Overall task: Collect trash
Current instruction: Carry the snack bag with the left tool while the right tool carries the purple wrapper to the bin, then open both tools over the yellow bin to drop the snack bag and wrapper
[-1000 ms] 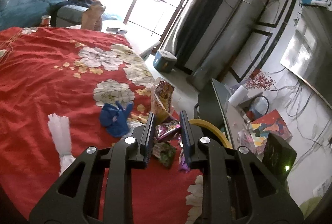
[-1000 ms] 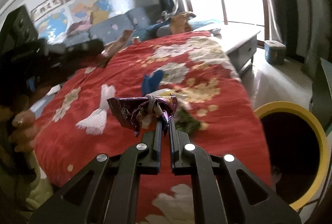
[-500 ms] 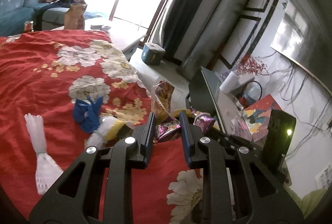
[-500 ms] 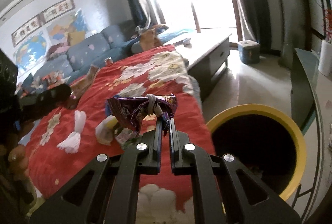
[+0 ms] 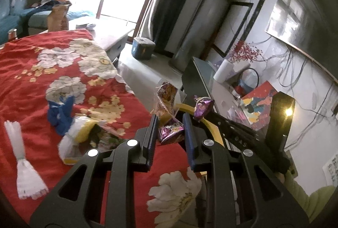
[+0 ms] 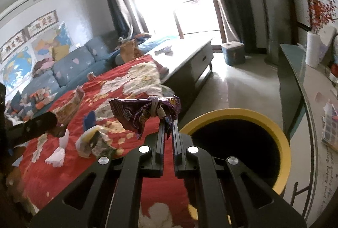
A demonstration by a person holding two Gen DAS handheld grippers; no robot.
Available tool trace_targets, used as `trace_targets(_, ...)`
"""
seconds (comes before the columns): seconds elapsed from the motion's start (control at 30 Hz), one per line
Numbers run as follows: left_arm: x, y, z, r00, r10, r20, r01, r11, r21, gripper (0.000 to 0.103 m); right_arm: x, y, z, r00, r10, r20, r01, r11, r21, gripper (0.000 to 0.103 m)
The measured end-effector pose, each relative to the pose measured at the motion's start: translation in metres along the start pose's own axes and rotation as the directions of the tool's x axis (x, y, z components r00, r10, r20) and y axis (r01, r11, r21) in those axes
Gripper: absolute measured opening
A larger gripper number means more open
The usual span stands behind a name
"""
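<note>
Both grippers pinching wrappers
Right gripper (image 6: 168,122) is clamping purple wrapper (image 6: 145,113) at its fingertips, frame centre; left gripper (image 5: 170,122) is squeezing snack bag (image 5: 169,113) between its fingers.

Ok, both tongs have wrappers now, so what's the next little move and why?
Probably carry the right tongs a bit further over the yellow-rimmed bin before letting go: the purple wrapper they pinch hangs over the red cloth beside the rim, not over the opening.

Glossy crinkled foil wrapper (image 6: 145,114), matt red cloth (image 6: 156,190)
</note>
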State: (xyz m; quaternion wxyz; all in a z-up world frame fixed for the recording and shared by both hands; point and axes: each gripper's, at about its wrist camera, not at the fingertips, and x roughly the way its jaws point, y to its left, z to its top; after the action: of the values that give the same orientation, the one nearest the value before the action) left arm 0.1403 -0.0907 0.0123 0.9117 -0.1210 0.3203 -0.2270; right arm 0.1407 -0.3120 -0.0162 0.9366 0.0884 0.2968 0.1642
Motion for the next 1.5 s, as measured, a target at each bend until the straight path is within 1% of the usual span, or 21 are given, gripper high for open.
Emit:
trace_targets(0.4, 0.032, -0.031, -0.008, 0.998, -0.044, -0.046, 0.047, 0.997, 0.068, 0.018, -0.002, -0.045, -0.006, 0.997, -0.076, 0.008, 0.075, 0.993, 0.092, 0.006)
trace_targets(0.67, 0.059, -0.044, -0.02, 0.993, -0.058, -0.106, 0.069, 0.993, 0.099, 0.018, 0.001, -0.068, -0.012, 0.993, -0.116, -0.009, 0.116, 0.984, 0.138, 0.006)
trace_targets(0.9, 0.085, -0.054, -0.03, 0.986, -0.055, -0.157, 0.076, 0.988, 0.132, 0.018, 0.007, -0.084, -0.019, 0.99, -0.14, -0.033, 0.144, 0.975, 0.172, 0.006)
trace_targets(1.1, 0.109, -0.057, -0.039, 0.977, -0.045, -0.209, 0.079, 0.985, 0.154, 0.018, 0.013, -0.1, -0.025, 0.987, -0.152, -0.059, 0.161, 0.966, 0.201, 0.006)
trace_targets(1.43, 0.139, -0.058, -0.047, 0.963, -0.026, -0.267, 0.076, 0.981, 0.18, 0.018, 0.018, -0.121, -0.033, 0.984, -0.157, -0.087, 0.174, 0.953, 0.247, 0.006)
trace_targets(1.5, 0.143, -0.06, -0.048, 0.962, -0.024, -0.272, 0.076, 0.98, 0.184, 0.019, 0.018, -0.123, -0.035, 0.984, -0.156, -0.091, 0.174, 0.951, 0.254, 0.008)
